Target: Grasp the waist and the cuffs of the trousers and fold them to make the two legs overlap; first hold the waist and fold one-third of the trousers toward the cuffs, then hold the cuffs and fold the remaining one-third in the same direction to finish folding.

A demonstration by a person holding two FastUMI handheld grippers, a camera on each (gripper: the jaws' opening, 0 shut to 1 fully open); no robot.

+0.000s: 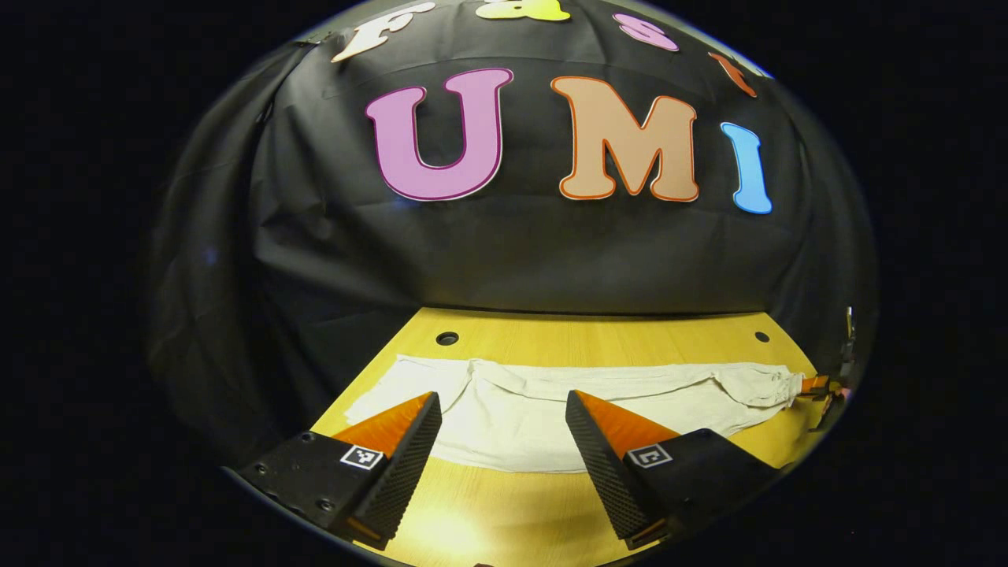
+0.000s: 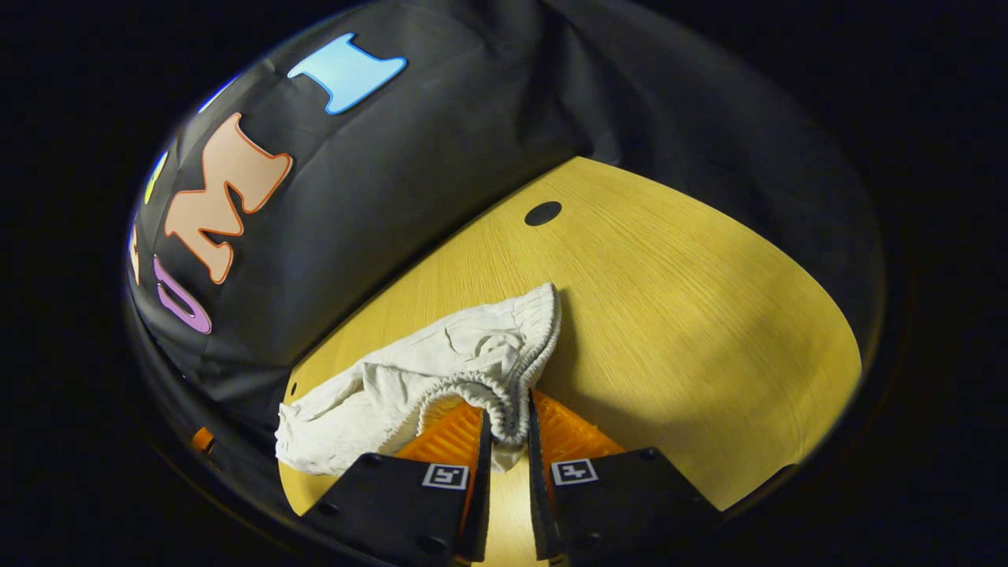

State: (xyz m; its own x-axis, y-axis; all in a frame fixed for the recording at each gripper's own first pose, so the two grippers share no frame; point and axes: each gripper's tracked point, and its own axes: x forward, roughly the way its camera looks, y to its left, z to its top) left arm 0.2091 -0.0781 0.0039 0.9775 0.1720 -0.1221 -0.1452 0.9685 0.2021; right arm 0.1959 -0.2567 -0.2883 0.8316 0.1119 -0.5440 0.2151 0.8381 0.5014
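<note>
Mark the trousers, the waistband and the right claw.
trousers (image 1: pixel 520 417): left gripper view, flat middle of the cloth on the table.
waistband (image 2: pixel 543 331): right gripper view, ribbed elastic edge.
right claw (image 2: pixel 508 441): right gripper view, midway between the fingertips pinching the waistband.

The trousers (image 1: pixel 551 409) are plain off-white (no print, only a ribbed, gathered waistband (image 2: pixel 516 370)). Beneath them the desk (image 1: pixel 551 512) is yellow wood with fine grain and small black round holes (image 2: pixel 542 213) beyond the trousers.
</note>
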